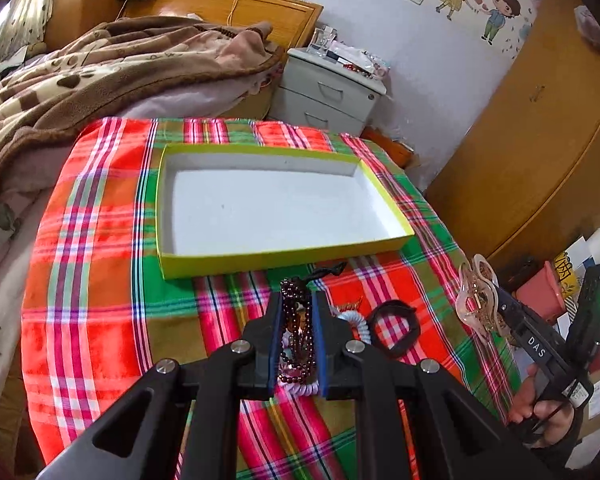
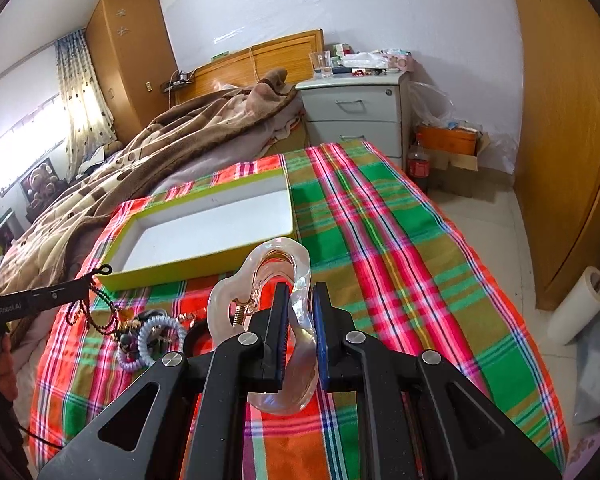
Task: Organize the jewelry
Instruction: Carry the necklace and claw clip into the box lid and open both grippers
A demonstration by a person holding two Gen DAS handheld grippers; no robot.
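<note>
My left gripper (image 1: 296, 299) is shut on a string of dark red beads (image 1: 300, 336), held just above the plaid cloth. The string's black cord end points toward the shallow yellow-green box (image 1: 260, 261) with a white, bare inside. My right gripper (image 2: 300, 294) is shut on a clear pinkish hair claw (image 2: 284, 248), lifted off the cloth near the box (image 2: 204, 269). In the left wrist view, the hair claw (image 1: 476, 300) in the right gripper (image 1: 497, 297) sits at the right. The right wrist view shows the left gripper (image 2: 60, 294) with the beads (image 2: 82, 312) hanging.
A pale coiled hair tie (image 2: 156, 340) and a black hair band (image 1: 396, 328) lie on the plaid cloth (image 1: 100, 240) in front of the box. A bed with a brown blanket (image 1: 80, 80) borders the left. Beyond stand a grey nightstand (image 2: 356, 112) and a wooden wardrobe (image 2: 572, 120).
</note>
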